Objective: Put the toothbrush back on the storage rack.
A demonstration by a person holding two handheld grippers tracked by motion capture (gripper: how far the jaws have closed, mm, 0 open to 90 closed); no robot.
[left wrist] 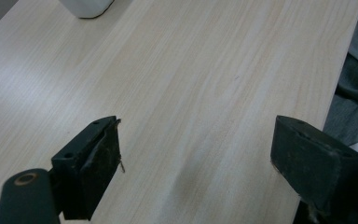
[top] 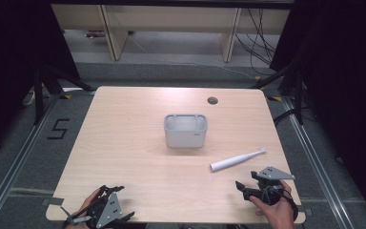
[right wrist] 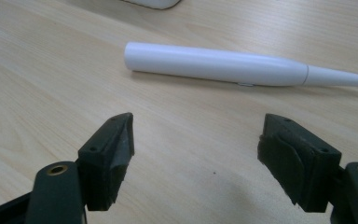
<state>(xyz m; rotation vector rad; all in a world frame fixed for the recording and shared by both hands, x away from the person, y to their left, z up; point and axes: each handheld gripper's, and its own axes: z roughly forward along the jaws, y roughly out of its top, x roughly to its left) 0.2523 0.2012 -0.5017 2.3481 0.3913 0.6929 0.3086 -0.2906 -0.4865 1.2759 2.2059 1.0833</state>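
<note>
Right claw (right wrist: 196, 154) spread wide, empty, low over surface (top: 124, 157), pointed at toothbrush (right wrist: 214, 63) lying just ahead, not touching; left claw (left wrist: 196, 163) likewise spread, holding nothing, parked near front-left edge, well apart from work. Risks, as judged: round smooth handle apt to roll or skid off if jaws close off-centre or from a slant; grip on thin neck instead of thick body likely to let item pivot or droop; jaws driven too low could scrape wood before closing; brush lies near right edge, so a nudge could send it toward edge; later drop into holder (top: 186, 130) may snag on rim divider if held crosswise. Toothbrush: elec. type, white, glossy, long cyl. handle tapering to slim neck, small head at far-right end in high view; lies flat, diagonal, front-right of holder, apart from it; small metal-looking spot on underside near neck joint. Holder: pale grey, rectangular, open top w/ compartments, approx. centre of surface.
</note>
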